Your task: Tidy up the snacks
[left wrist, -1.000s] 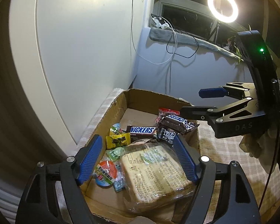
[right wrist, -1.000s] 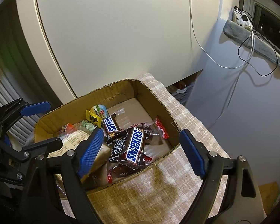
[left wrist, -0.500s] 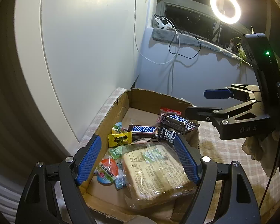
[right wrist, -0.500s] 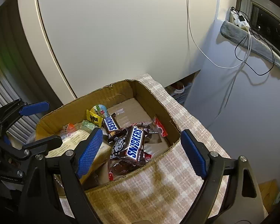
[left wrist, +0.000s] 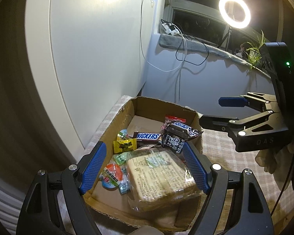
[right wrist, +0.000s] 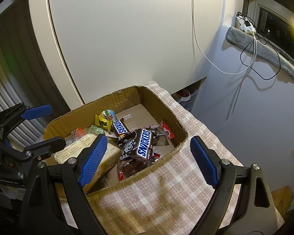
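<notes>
Both the left gripper [left wrist: 145,167] and right gripper [right wrist: 149,159] hover spread and empty above the corrugated cardboard box [right wrist: 166,107] on the checked cloth, where the snacks lie. A careless pinch could crush the soft bagged bread [left wrist: 160,176], and the glossy Snickers bar [right wrist: 145,143], perched on crinkly wrappers, could slip free.

Open-topped brown cardboard box [right wrist: 162,105]: far end bare floor, clear from above. Near end blocked by clear-wrapped bread slab [left wrist: 162,174]. Pile of dark chocolate bar wrappers [right wrist: 143,145] crowds the right wall. White wall panel [right wrist: 127,29] close behind.
</notes>
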